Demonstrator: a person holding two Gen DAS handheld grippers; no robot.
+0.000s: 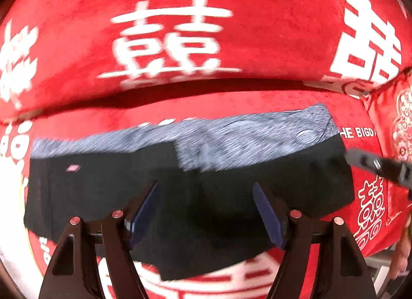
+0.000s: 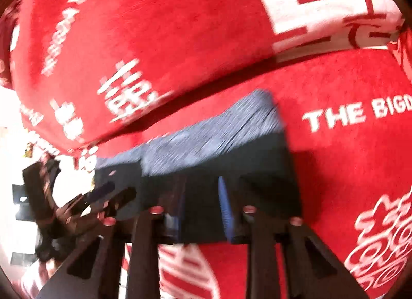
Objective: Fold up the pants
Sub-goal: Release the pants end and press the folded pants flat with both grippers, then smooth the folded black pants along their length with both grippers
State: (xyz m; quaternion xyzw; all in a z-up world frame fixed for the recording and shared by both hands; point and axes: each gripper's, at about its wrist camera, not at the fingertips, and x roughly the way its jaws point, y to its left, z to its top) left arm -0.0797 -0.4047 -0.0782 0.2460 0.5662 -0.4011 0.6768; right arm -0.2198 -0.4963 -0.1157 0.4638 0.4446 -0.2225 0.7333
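The pants (image 1: 77,196) lie folded into a flat black rectangle on the red blanket (image 1: 257,103). A grey patterned band (image 1: 244,139) runs along their far edge. My left gripper (image 1: 204,188) hovers over the middle of the pants, its jaws wide apart with nothing between them. In the right wrist view, the pants (image 2: 257,170) sit just ahead of my right gripper (image 2: 200,185). Its blue pads stand a narrow gap apart above the cloth and hold nothing. The left gripper (image 2: 103,196) shows at the left there, and the right gripper's finger (image 1: 376,165) shows at the right of the left wrist view.
A thick red roll of bedding with white characters (image 1: 167,41) rises right behind the pants. The blanket (image 2: 334,170) spreads to the right with white lettering. A bright pale area (image 2: 15,170) lies off the left edge. A hand (image 1: 401,255) shows at the far right.
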